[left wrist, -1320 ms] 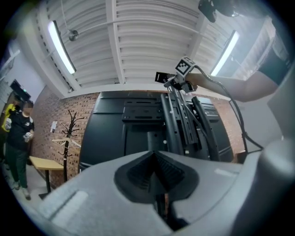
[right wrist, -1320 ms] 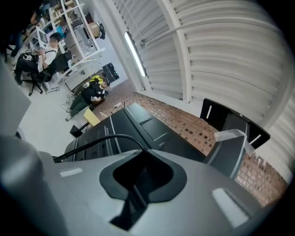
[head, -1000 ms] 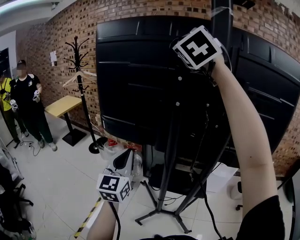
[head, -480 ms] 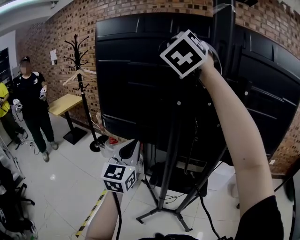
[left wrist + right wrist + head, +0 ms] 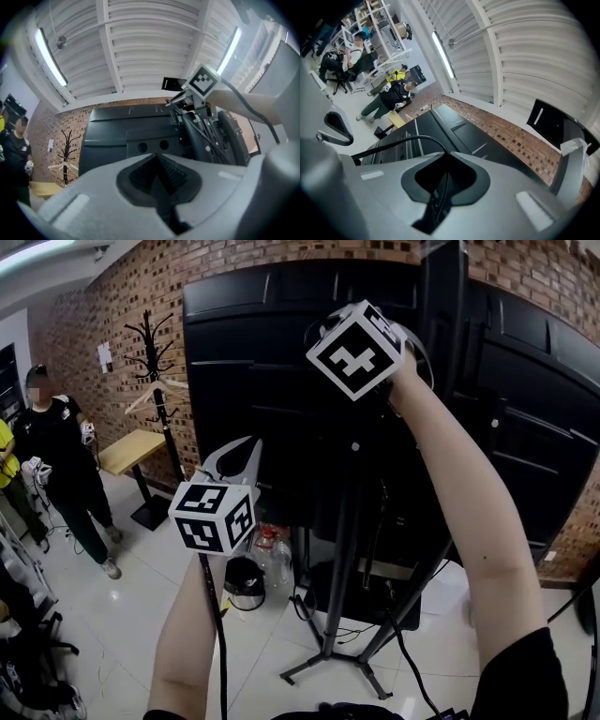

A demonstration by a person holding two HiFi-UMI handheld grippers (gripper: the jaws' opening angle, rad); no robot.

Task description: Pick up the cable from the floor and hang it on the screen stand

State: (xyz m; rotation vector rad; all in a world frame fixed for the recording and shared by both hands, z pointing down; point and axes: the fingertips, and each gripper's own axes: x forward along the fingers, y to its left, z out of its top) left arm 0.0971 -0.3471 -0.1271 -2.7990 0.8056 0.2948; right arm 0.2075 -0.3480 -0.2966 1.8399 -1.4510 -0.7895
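The left gripper (image 5: pixel 236 460) has come up to the middle left, jaws closed, seemingly empty. The right gripper (image 5: pixel 443 176) pinches the black cable (image 5: pixel 401 142) high by the screen stand (image 5: pixel 349 521), top middle. Pulled tight, the cable could slip out.

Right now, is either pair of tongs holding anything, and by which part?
The right tongs pinch a black cable partway along its length, with cable running on past both sides of the grip. The left tongs are closed, with nothing visible between them.

Black screen (image 5: pixel 272 381); black cable (image 5: pixel 413 137); red-brown brick wall (image 5: pixel 112 306); white floor (image 5: pixel 141 615).
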